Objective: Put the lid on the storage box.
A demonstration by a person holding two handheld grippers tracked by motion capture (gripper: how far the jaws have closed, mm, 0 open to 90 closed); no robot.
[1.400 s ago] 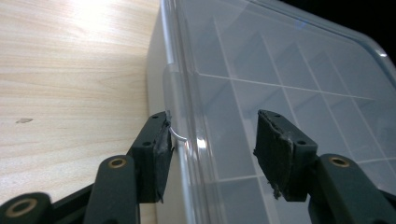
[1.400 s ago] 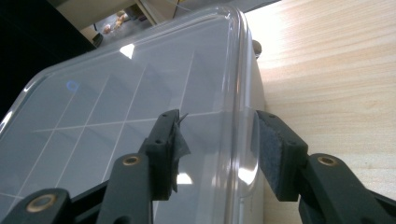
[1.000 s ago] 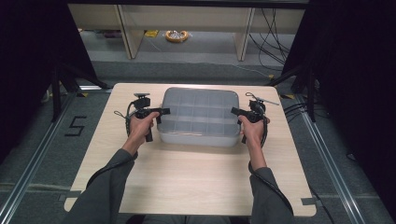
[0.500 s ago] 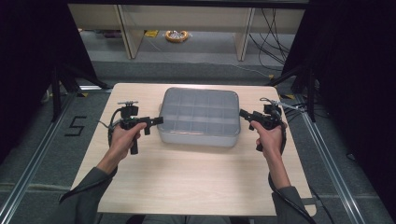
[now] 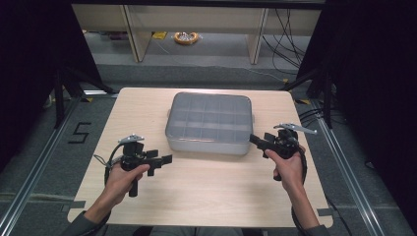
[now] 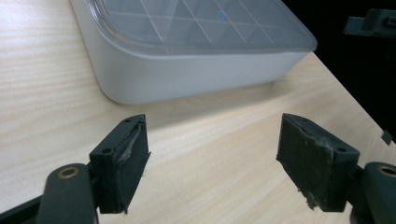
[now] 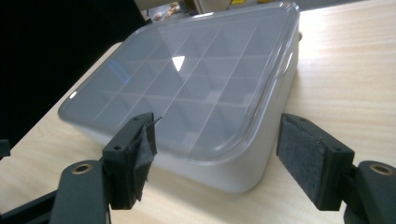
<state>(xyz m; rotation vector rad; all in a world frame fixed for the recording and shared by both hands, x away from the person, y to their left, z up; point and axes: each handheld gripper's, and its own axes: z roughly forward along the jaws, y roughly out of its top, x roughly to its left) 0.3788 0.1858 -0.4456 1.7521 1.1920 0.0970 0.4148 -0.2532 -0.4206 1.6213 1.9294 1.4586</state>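
On the worktop (image 5: 147, 105), mid-centre toward the far edge, your lidded grey compartment box (image 5: 210, 123) sits flat, lid on, nothing visible in its cells. Both grippers are off it; their fingers have just been opening and stand released, nothing between them. Setting-down looks done. Left gripper (image 5: 164, 161) lies near your front-left, pointing level at the box; right gripper (image 5: 255, 140) hovers just beside its front-right corner.
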